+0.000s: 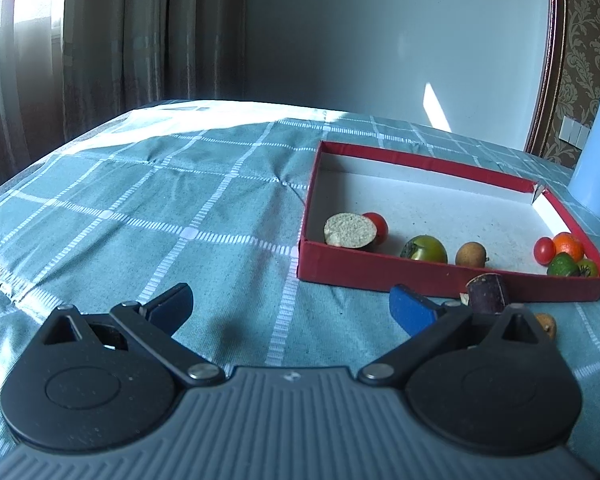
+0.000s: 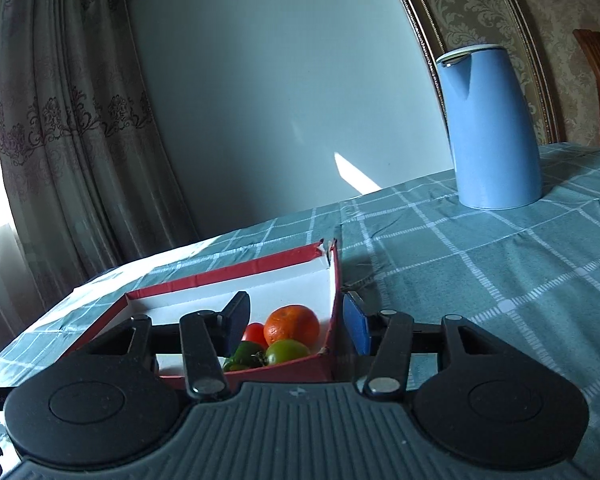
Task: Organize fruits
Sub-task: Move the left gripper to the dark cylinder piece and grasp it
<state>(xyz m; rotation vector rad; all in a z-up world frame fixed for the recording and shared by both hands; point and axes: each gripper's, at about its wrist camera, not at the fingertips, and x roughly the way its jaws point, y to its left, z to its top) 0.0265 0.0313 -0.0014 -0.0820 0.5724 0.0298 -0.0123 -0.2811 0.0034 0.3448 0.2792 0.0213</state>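
**Gathering stray fruit into the tray**

Red tray: holds tomatoes, orange, green fruits. Outside it, on the cloth: purple cane piece, small brown fruit. Left gripper: spread wide, holding nothing. Right gripper: spread, empty, straddling the tray corner. Next, likely: close on cane piece.

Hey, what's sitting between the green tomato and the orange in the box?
In the left wrist view, a brown longan and a cherry tomato lie between the green tomato and the orange.
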